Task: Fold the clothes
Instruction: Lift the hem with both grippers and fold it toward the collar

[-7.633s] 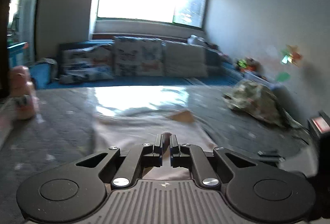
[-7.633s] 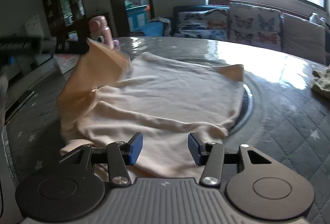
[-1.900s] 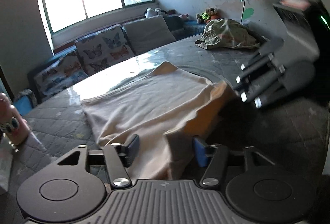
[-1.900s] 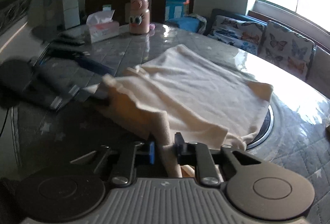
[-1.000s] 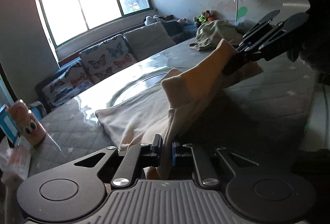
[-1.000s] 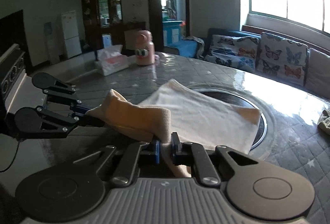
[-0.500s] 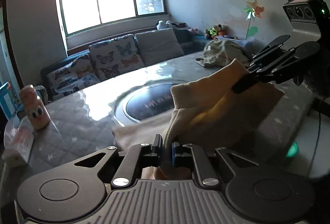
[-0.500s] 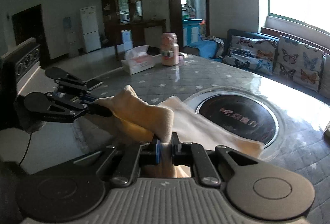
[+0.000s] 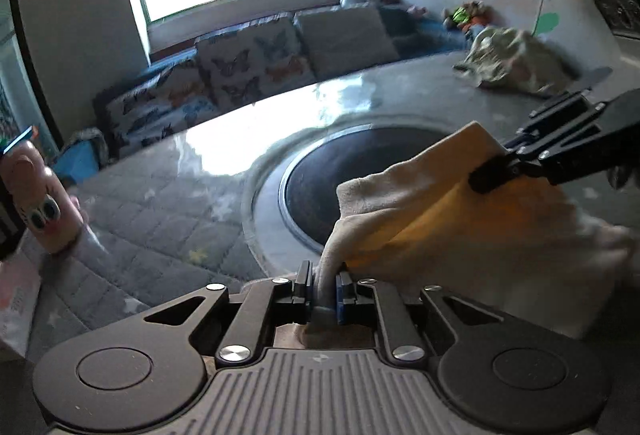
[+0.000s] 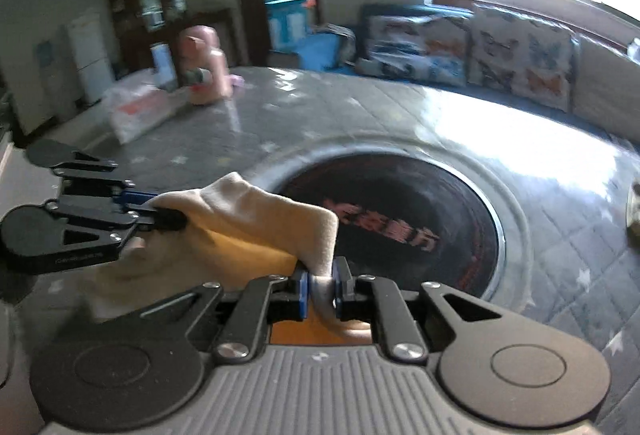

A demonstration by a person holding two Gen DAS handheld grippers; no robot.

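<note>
A cream garment (image 9: 460,231) hangs in the air, stretched between both grippers above the near side of the round table. My left gripper (image 9: 323,289) is shut on one corner of it. In the left wrist view the right gripper (image 9: 496,171) pinches the opposite corner at the right. From the right wrist view, my right gripper (image 10: 322,287) is shut on the cloth (image 10: 248,231), and the left gripper (image 10: 160,217) holds its far corner at the left. The rest of the cloth sags below and is partly hidden by the gripper bodies.
The table has a grey quilted cover (image 9: 160,219) and a dark round inset (image 10: 420,219) at its centre. A pink bottle (image 10: 204,75) and a tissue pack (image 10: 136,111) stand at the left. A crumpled greenish garment (image 9: 512,59) lies far right. A sofa (image 9: 248,75) stands behind.
Both grippers have lifted the cream garment off the table and drawn it toward the near edge. The dark round inset, covered before, now shows fully.
</note>
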